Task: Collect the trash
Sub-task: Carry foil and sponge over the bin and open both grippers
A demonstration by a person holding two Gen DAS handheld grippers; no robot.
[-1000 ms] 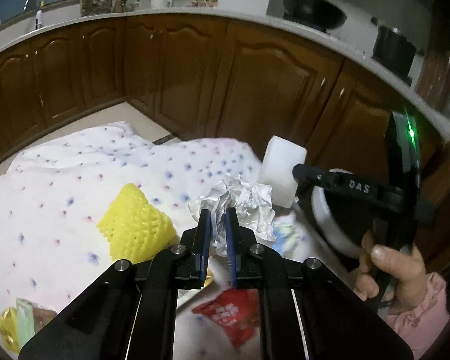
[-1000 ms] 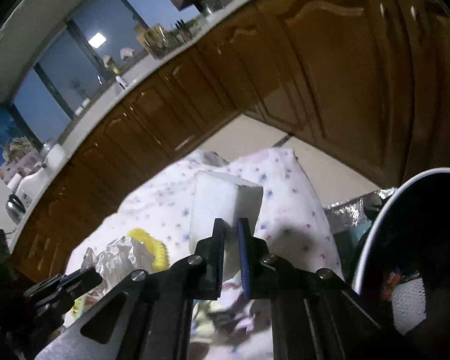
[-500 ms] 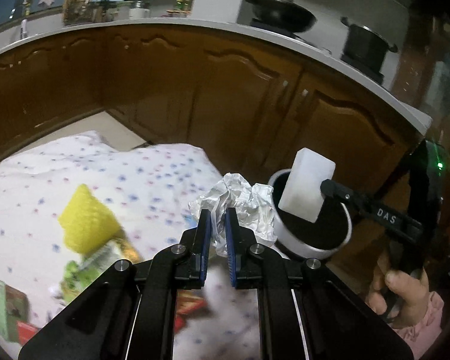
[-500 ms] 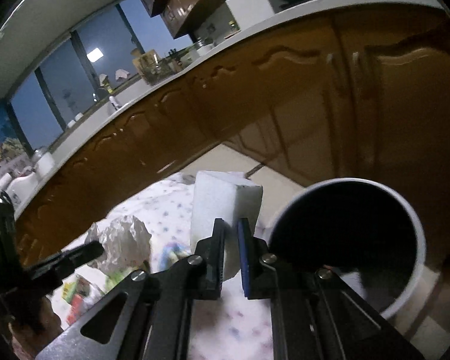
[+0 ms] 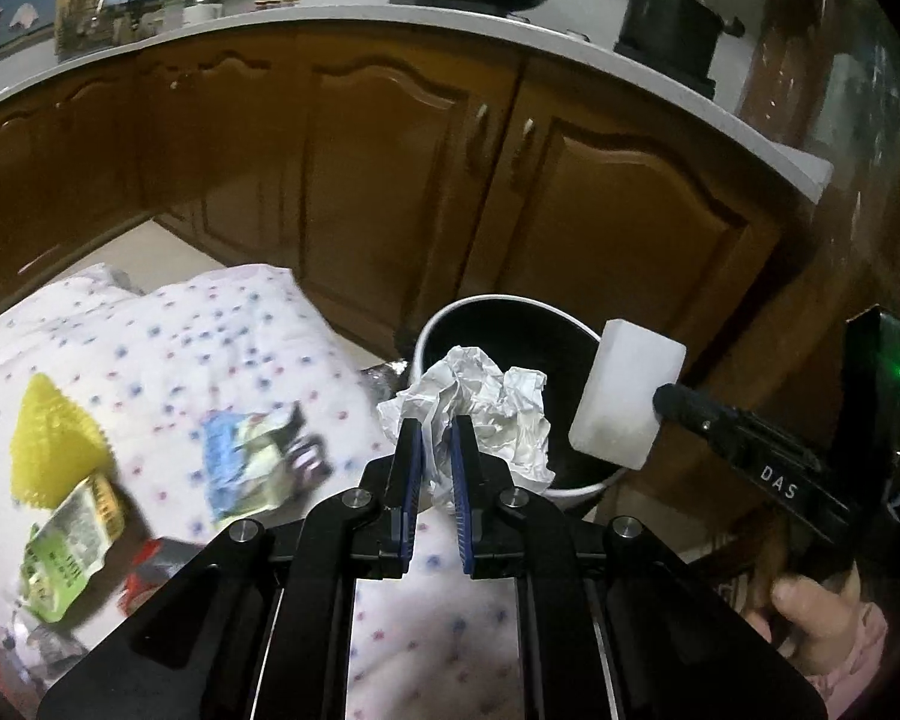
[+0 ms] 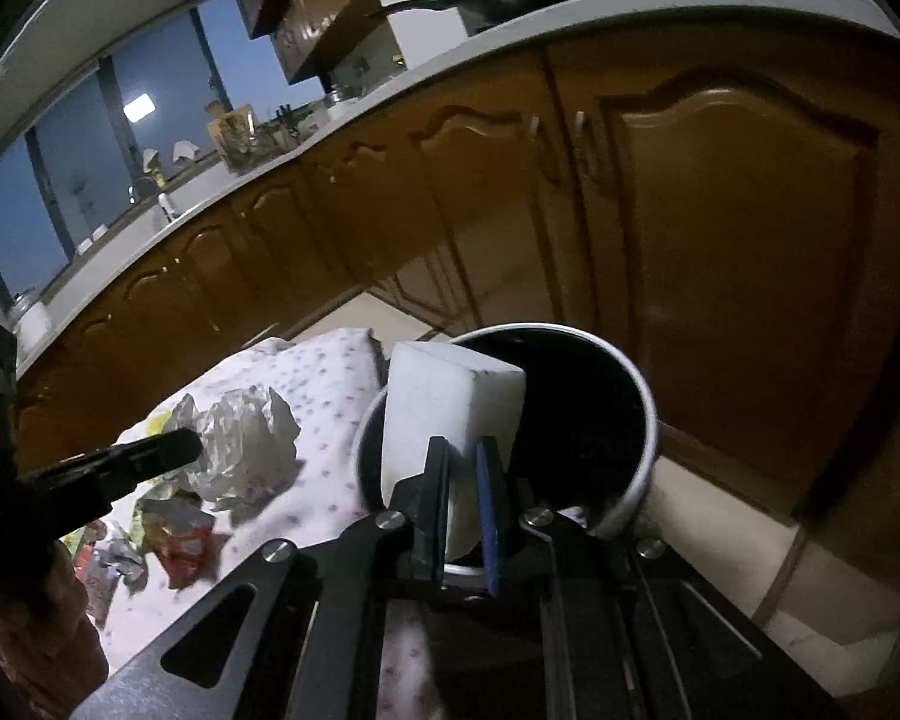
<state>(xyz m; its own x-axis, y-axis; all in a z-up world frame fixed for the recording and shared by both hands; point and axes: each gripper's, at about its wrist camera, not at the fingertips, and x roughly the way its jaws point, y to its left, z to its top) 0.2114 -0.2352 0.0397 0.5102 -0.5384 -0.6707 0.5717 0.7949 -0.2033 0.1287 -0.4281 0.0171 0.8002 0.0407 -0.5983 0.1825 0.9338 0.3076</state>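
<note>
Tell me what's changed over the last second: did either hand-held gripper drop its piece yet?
No drop yet. Both swung from over the dotted cloth toward the bin: the right hand-held gripper now holds the white foam block at the bin's rim, and the left hand-held gripper holds the crumpled paper in front of its opening. Both grips are unchanged; the wrappers remain on the cloth.

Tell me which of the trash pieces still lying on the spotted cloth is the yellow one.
The yellow mesh wedge, far left on the spotted cloth. The flat wrappers beside it, a green one and a blue-green one, are printed packets.
</note>
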